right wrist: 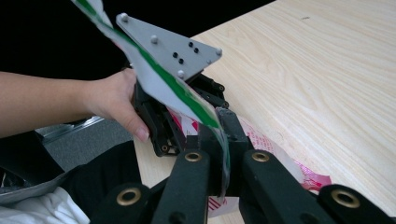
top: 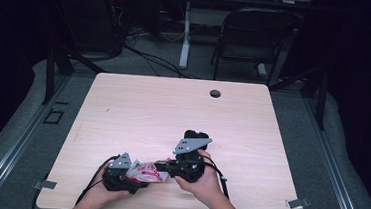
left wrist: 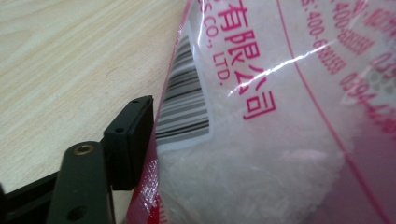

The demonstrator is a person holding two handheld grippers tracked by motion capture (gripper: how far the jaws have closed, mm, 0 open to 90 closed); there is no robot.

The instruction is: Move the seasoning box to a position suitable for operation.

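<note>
Pinched between both: right hand-held gripper (right wrist: 223, 140) clamped on plastic bag (top: 145, 172), left hand-held gripper (top: 118, 172) gripping its other end, low over pale wooden table (top: 173, 108); folding chair (top: 251, 34) in dark room behind.

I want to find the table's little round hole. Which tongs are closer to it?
Right. The right tongs sit below the hole; the left tongs lie farther down-left, both pinching the bag.
</note>
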